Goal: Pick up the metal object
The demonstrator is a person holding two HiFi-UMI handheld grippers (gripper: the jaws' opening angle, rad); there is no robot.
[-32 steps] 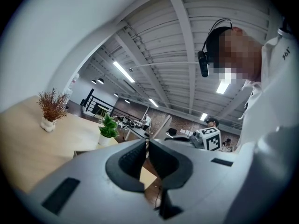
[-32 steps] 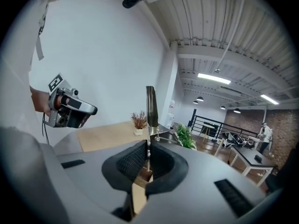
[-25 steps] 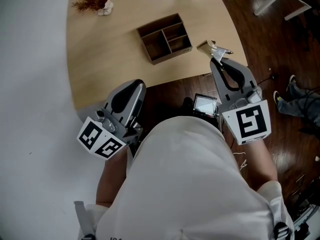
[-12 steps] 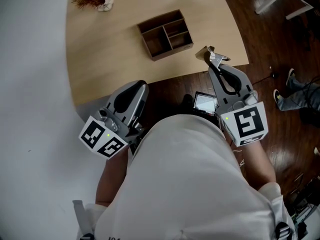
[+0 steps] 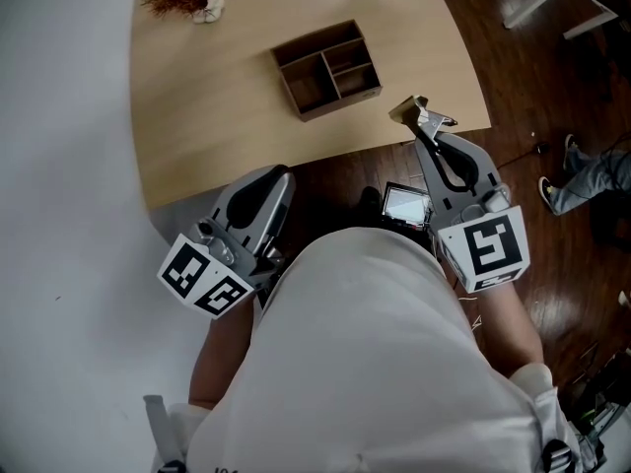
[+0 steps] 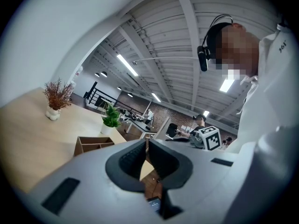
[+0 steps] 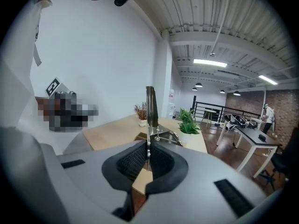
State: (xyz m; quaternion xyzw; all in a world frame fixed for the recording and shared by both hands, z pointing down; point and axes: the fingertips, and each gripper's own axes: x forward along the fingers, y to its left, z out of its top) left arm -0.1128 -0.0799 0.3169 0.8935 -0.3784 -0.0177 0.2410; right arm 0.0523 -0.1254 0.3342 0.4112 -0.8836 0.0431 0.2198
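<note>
The metal object (image 7: pixel 151 107) is gripped upright between the closed fingers of the right gripper (image 5: pixel 425 129) by the tabletop (image 5: pixel 197 97) edge, the left gripper (image 6: pixel 146 146) is closed on nothing, and the pickup is judged secured, a steady lift being required next.

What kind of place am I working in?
Probably an open-plan office: strip lights under a bare ceiling, desks near a brick wall, and a potted plant on the table.
</note>
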